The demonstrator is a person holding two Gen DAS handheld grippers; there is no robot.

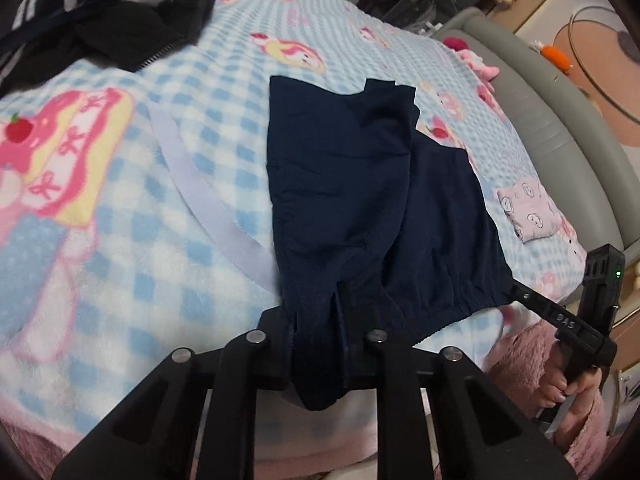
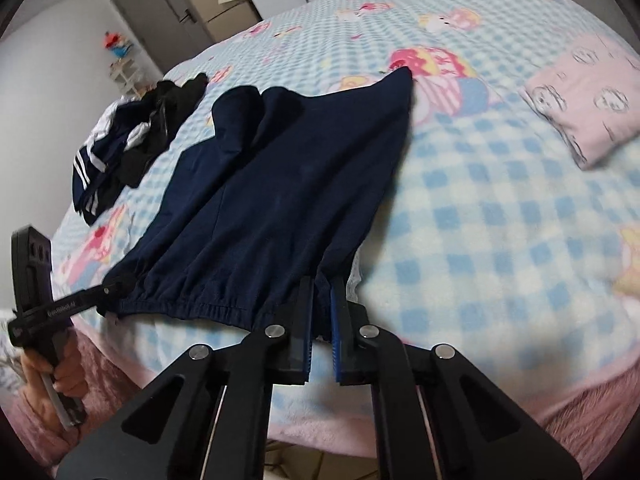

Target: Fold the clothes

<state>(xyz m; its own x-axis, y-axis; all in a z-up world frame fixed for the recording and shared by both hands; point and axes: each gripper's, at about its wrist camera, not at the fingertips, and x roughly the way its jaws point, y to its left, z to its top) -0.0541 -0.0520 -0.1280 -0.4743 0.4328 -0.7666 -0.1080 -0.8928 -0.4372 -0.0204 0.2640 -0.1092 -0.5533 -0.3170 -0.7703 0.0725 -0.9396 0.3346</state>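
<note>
On the bed [image 1: 200, 152], navy trousers [image 1: 360, 184] lie with the long axis running away from both tongs. Left tongs [image 1: 320, 344] and right tongs [image 2: 322, 320] each pinch a waistband corner, clamped on cloth; legs already doubled back.

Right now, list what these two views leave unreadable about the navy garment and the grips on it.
- Left gripper, left wrist view: pads buried in a bunched fold of the navy garment.
- Garment type: far end folded over itself in both views; shorts or trousers unclear.
- Dark clothes pile: cut by the fisheye edge.
- Right gripper: how much waistband it pinches is hidden between the pads.
</note>
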